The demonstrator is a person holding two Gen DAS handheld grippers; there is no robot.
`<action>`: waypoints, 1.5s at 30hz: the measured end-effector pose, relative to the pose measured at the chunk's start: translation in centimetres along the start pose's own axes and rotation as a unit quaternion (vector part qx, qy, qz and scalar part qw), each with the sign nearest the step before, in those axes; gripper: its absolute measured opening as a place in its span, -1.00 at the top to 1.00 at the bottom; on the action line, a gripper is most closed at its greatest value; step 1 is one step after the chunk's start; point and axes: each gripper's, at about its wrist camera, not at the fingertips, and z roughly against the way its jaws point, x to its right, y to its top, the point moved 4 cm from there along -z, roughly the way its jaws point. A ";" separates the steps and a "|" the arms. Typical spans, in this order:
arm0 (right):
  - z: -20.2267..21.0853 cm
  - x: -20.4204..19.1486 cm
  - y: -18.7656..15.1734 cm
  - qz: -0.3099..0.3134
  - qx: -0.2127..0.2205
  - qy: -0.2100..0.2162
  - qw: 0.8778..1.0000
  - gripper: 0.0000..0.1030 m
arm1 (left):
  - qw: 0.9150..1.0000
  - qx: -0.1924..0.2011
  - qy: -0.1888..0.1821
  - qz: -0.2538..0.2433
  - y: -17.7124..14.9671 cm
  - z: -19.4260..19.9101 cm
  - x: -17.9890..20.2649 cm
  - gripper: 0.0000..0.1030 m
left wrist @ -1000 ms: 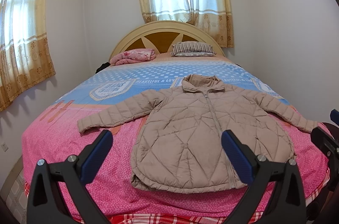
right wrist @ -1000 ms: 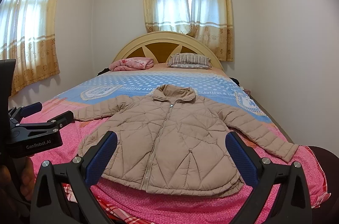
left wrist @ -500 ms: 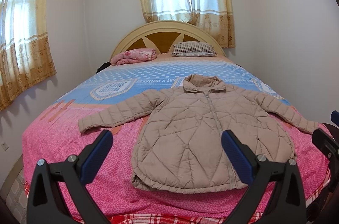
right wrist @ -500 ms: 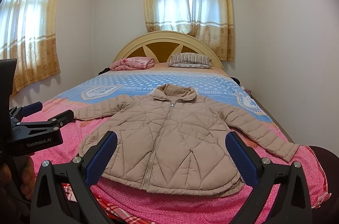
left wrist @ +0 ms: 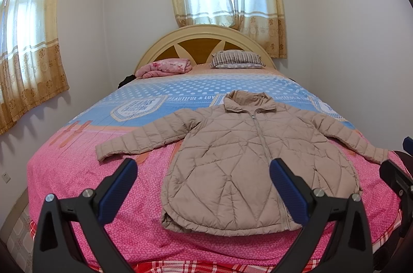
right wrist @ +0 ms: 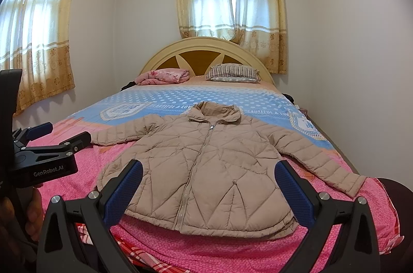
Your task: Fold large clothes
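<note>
**Ana:** On the pink-and-blue printed bedspread (left wrist: 77, 169) lay the beige quilted puffer jacket (left wrist: 247, 159), front up, zipped, collar toward the cream arched wooden headboard (left wrist: 204, 40), both sleeves spread out to the sides. Had anything changed over the last second?

**Ben:** Hardly anything. Both views crept very slightly; the jacket itself sat exactly as it had a second earlier, no crease moved.

**Ana:** And the tongs?

**Ben:** The left gripper (left wrist: 204, 185) stood with its blue-padded jaws spread wide, gripping nothing, short of the hem. The right gripper (right wrist: 209, 187) was the same: wide apart, empty, hovering before the hem's near edge. Neither touched fabric.

**Ana:** So folding hadn't begun.

**Ben:** That was my reading. The jacket looked laid out ready, and the near-stillness suggested lining up for a first grab, probably a sleeve or a hem corner. The striped pillow (right wrist: 232, 71) and folded pink blanket (right wrist: 165, 75) stayed well apart, up by the headboard.
</note>
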 end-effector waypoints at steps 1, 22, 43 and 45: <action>0.0 -0.1 0.0 0.000 0.000 0.001 1.000 -0.98 | 1.000 0.000 0.000 0.000 0.0 0.0 0.0 -1.00; -8.8 15.5 -5.7 -0.104 -0.105 -0.098 0.984 -0.97 | 0.999 -0.024 -0.002 -0.037 -1.9 -9.4 2.0 -1.00; -14.5 39.9 -12.3 -0.381 -0.194 -0.183 0.885 0.17 | 0.996 -0.060 0.039 -0.057 -0.3 -21.5 1.8 -1.00; -15.0 40.3 -12.7 -0.386 -0.195 -0.171 0.885 0.48 | 0.996 -0.063 0.040 -0.051 -0.4 -21.7 1.5 -1.00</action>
